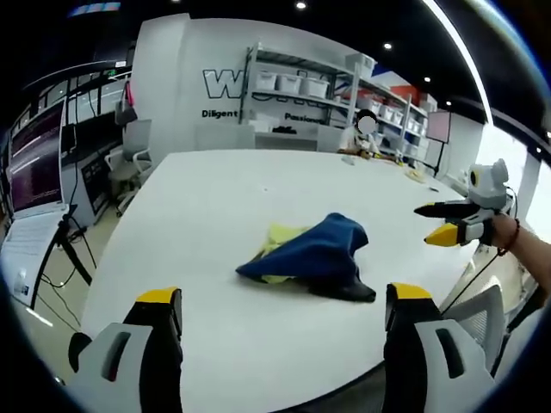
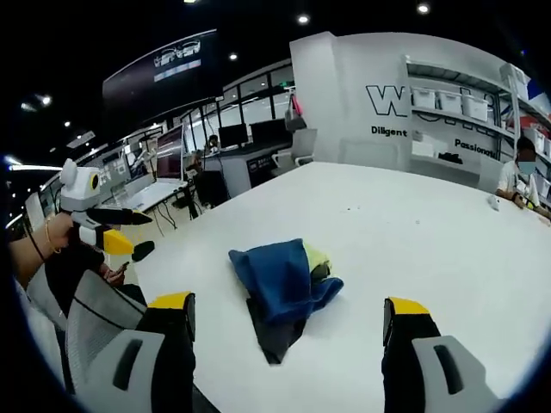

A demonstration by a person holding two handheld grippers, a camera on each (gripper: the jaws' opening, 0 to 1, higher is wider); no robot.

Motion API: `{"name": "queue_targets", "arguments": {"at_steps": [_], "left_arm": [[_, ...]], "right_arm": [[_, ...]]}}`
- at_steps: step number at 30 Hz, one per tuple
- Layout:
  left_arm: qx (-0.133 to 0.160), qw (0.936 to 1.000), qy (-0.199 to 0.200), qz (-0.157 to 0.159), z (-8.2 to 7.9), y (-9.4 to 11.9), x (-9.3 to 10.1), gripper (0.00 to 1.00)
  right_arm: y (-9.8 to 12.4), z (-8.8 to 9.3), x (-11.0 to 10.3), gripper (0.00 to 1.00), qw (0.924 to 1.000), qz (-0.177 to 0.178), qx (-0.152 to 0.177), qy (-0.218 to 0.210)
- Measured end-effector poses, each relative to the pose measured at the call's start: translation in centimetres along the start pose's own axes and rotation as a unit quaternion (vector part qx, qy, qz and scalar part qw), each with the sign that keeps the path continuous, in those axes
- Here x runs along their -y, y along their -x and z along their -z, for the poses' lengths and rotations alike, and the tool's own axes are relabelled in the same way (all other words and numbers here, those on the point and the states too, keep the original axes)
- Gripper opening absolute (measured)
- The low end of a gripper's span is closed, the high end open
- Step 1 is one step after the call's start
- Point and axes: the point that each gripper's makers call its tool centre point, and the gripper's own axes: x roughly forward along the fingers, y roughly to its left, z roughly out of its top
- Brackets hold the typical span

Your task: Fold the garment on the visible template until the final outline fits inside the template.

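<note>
The crumpled blue-and-yellow garment (image 1: pixel 312 258) lay on the white desk (image 1: pixel 215 206) ahead of and between my left gripper (image 1: pixel 280 318) and right gripper (image 2: pixel 288 323), both with jaws spread empty, neither clearly nearer.

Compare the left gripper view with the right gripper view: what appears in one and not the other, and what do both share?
Left gripper view: the right gripper at a mesh chair, and a laptop on a stand.
Right gripper view: the left gripper and a row of monitors.
Both: the crumpled blue, yellow and dark garment on the white table, plus the shelving.
</note>
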Motion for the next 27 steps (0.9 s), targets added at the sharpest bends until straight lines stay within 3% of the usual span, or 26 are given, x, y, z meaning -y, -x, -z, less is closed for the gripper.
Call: {"name": "queue_targets", "arguments": {"at_steps": [14,19,23,27], "left_arm": [[-0.004,1.0,0.007,-0.002,0.3,0.6,0.3,0.94],[0.0,1.0,0.005,-0.004,0.0,0.5,0.2,0.94],[0.001,1.0,0.007,-0.006,-0.1,0.6,-0.1,0.94],[-0.002,0.9999,0.011,-0.01,0.0,0.7,-0.3,0.93]], "right_arm": [[-2.8,-1.2,0.7,0.76,0.9995,-0.029,0.0,-0.007],[-4.4,-1.6,1.0,0.62,0.9988,-0.049,-0.001,-0.006],[-5.7,-1.7,1.3,0.57,0.9983,-0.057,-0.003,-0.013],[-6.7,-1.6,1.4,0.44,0.9975,-0.069,-0.007,-0.014]]}}
